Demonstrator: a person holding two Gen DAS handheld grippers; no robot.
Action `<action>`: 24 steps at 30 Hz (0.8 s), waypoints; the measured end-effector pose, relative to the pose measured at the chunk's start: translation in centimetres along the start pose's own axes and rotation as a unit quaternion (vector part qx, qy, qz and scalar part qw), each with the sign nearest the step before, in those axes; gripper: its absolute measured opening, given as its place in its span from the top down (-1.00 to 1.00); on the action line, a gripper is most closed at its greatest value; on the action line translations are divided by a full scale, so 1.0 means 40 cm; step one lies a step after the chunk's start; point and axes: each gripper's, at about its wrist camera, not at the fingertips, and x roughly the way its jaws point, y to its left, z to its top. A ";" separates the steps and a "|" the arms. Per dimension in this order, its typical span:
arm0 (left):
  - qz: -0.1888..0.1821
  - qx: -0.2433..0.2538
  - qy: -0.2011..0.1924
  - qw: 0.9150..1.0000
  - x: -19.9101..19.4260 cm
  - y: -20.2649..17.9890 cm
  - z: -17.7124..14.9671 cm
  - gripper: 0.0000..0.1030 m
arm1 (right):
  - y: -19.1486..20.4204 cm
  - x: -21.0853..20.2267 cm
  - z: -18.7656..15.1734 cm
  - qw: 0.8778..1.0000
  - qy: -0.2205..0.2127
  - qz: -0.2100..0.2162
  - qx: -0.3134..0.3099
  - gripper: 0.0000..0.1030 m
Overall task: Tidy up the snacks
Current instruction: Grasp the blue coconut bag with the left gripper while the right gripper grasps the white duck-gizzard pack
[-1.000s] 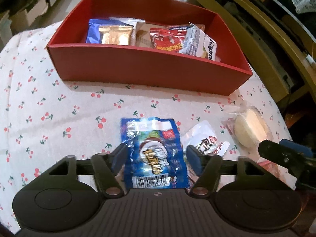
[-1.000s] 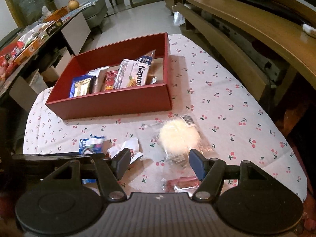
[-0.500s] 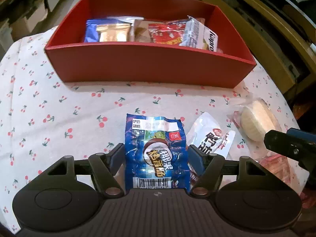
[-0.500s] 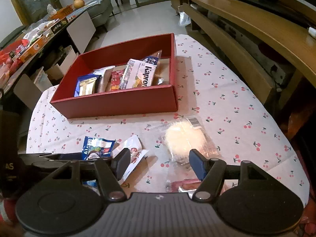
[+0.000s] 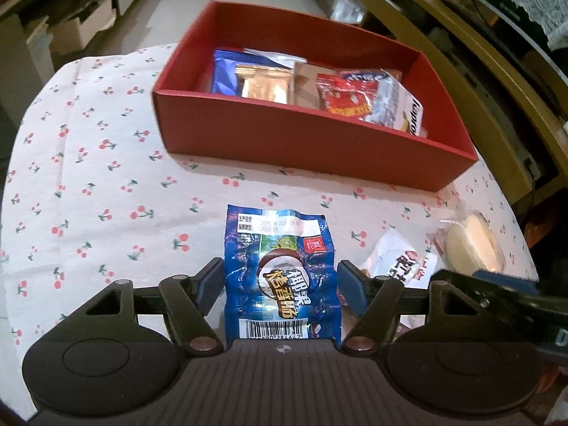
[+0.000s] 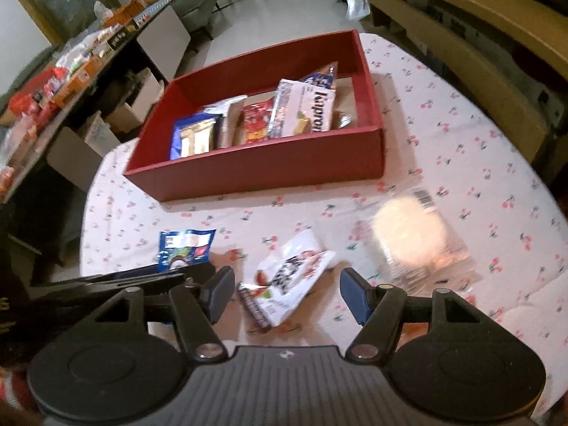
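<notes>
A blue snack packet [image 5: 280,273] stands between the pads of my left gripper [image 5: 280,280], which is shut on its two side edges and holds it just above the cherry-print tablecloth [image 5: 106,184]. The red box [image 5: 301,142] lies beyond, with several snack packets inside. My right gripper [image 6: 287,291] is open and hovers over a white packet [image 6: 294,269] lying flat on the cloth, not touching it. The blue packet [image 6: 184,245] shows at its left.
A round pale cake in clear wrap [image 6: 411,234] lies right of the white packet, also in the left wrist view [image 5: 468,241]. A wooden bench [image 6: 461,46] runs along the table's right side. A cluttered shelf [image 6: 53,81] stands at the left.
My left gripper's jaws have closed onto the blue packet and it has come up off the cloth. My right gripper has shifted left, from over the round cake to over the white packet.
</notes>
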 end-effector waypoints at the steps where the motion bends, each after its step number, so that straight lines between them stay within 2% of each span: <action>1: -0.001 -0.003 0.000 1.000 -0.001 0.006 0.002 -0.45 | 0.002 0.001 0.000 1.000 0.003 0.008 0.008 -0.42; 4: 0.000 -0.013 0.000 1.000 -0.004 0.024 0.004 -0.45 | 0.011 0.026 0.005 0.999 0.020 0.021 0.035 -0.42; 9: 0.004 -0.019 -0.002 1.000 -0.011 0.043 0.003 -0.45 | 0.031 0.082 0.014 0.998 0.036 -0.002 0.043 -0.42; 14: 0.010 -0.028 0.000 1.000 -0.010 0.067 0.001 -0.45 | 0.040 0.122 0.028 0.998 0.042 -0.021 0.033 -0.42; 20: 0.008 -0.030 0.006 1.000 -0.005 0.074 -0.003 -0.45 | 0.025 0.164 0.044 0.996 0.046 -0.070 -0.002 -0.42; 24: 0.006 -0.029 0.010 1.000 0.001 0.071 -0.007 -0.45 | 0.012 0.170 0.044 0.996 0.056 -0.065 -0.005 -0.42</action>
